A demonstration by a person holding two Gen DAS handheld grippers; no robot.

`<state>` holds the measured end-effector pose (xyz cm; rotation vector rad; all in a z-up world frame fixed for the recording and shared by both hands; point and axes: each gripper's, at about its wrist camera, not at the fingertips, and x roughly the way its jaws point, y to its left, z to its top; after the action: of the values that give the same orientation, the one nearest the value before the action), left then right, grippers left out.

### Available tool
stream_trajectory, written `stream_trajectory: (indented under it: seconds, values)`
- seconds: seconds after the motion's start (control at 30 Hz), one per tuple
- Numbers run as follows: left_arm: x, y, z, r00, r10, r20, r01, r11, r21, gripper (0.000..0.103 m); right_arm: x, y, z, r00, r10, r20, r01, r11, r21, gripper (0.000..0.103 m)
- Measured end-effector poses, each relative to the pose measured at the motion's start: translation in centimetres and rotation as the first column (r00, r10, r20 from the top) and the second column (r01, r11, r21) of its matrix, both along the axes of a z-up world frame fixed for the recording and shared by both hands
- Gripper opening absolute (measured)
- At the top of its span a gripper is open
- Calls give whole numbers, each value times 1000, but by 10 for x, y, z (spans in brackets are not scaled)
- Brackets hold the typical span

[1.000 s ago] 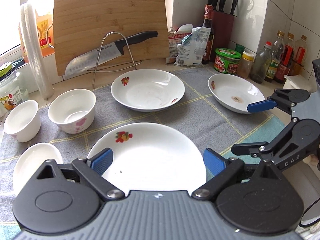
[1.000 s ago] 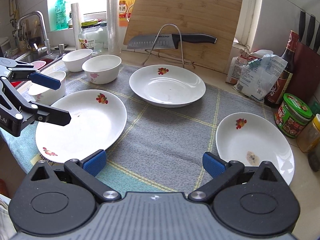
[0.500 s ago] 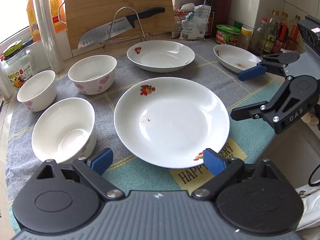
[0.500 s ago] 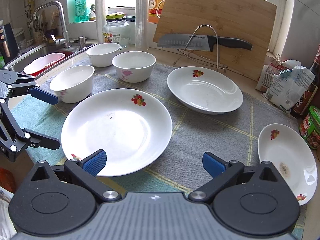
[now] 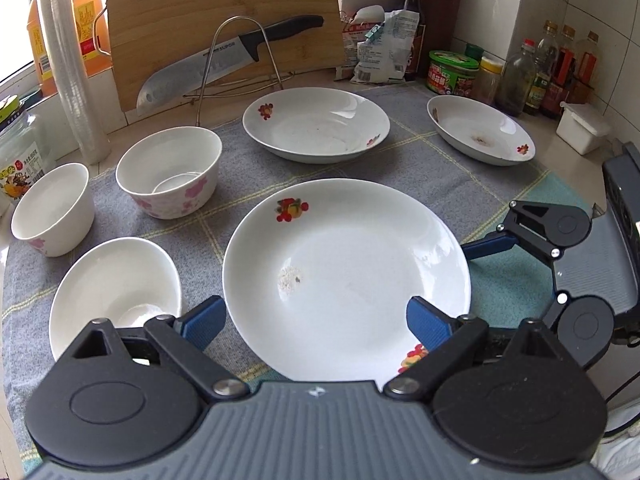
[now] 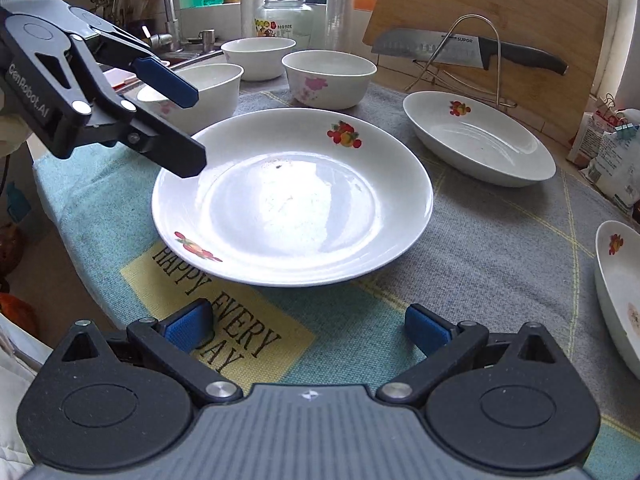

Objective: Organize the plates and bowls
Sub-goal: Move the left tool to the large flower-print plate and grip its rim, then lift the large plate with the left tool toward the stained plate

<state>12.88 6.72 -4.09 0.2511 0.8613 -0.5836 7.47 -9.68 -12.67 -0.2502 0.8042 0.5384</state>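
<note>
Left tool (image 5: 314, 318): your jaws are spread wide and grip nothing; they hang over the near rim of the large plate (image 5: 348, 276), one blue pad at each side of it.
Right tool (image 6: 308, 328): released too, jaws apart and bare, low over the cloth (image 6: 480, 248) in front of that same plate.
Large plate: it sits flat on the cloth at the near edge of the counter (image 5: 112, 136), with a small crumb mark near its middle.
Other plates: a deep plate (image 5: 316, 124) lies behind it; a third, stained plate (image 5: 480, 130) lies to your right of that, well apart.
Bowls: three stand upright to your left, nearest bowl (image 5: 114, 288) just beside the large plate, flowered bowl (image 5: 170, 170) and another bowl (image 5: 50, 208) behind.
Backdrop: a knife (image 5: 224, 60) rests on a wire rack against the cutting board (image 5: 220, 12).
</note>
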Motion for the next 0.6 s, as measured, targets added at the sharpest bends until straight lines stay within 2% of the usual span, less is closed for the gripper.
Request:
stream_trajectory:
  seconds: [0.2,0.33,0.6]
  values:
    - [32,-11,2,999,-12,-40,12,1000,-11,96,4,5,-2,1000,-13,27,13,1000,16,103]
    - [51,-18,0,999,-25,-43,25,1000,4,96,3,7,-2,999,-22,33,22,1000,20,103]
    - [83,-26,-13,992,-40,-116,45,998,39,94,-4,3,-6,997,-30,73,27,999,47,103]
